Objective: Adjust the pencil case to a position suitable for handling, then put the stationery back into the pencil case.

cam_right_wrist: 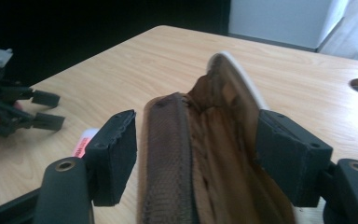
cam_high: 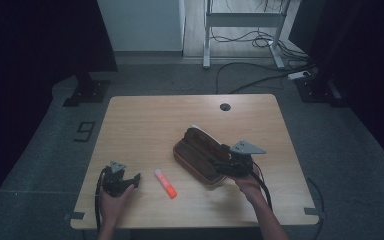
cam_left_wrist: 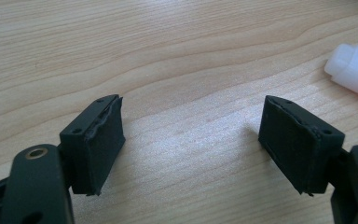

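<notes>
The tube [cam_high: 165,183] lies on the table [cam_high: 145,120], left of the case [cam_high: 200,155].

Each hand held a black gripper: the left gripper [cam_high: 136,179] and right gripper [cam_high: 223,156] carried grey three-cornered plates, trailing black cables, brass-ringed holes and ridged black pads [cam_left_wrist: 103,144].

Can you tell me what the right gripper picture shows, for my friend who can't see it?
A brown case lies open on a wooden table, between the two black jaws of the right hand-held gripper. The right jaw seems to touch its lid; the left stands just clear. Far left, a hand holds the other hand-held gripper.
</notes>
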A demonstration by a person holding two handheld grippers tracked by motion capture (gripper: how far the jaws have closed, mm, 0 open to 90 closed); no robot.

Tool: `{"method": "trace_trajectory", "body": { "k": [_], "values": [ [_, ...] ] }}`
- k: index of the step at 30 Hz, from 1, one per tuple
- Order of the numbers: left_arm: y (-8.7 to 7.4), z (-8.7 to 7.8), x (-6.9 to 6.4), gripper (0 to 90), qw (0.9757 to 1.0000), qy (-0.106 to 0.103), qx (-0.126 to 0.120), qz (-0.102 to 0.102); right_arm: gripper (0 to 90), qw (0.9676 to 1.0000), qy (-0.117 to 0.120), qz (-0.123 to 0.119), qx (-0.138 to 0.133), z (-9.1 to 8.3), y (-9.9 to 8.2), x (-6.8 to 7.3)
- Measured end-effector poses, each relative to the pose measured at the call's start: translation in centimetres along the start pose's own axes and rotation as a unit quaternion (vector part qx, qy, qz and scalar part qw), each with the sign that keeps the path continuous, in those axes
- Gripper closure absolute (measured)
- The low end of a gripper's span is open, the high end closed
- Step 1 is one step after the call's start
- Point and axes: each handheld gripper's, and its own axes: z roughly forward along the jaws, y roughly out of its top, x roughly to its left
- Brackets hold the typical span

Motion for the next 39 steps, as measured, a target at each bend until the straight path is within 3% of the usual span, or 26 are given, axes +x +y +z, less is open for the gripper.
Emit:
{"method": "trace_trajectory", "body": {
  "k": [15, 39],
  "values": [
    [0.0, 0.0, 0.0, 21.8, 1.0, 0.0, 0.0, 0.0, 33.2, 0.9979, 0.054, -0.026, 0.026, 2.2, -1.0, 3.0],
    [0.0, 0.0, 0.0, 21.8, 1.0, 0.0, 0.0, 0.0, 34.9, 0.9947, 0.082, -0.03, 0.054, 4.6, -2.6, 6.1]
  ]
}}
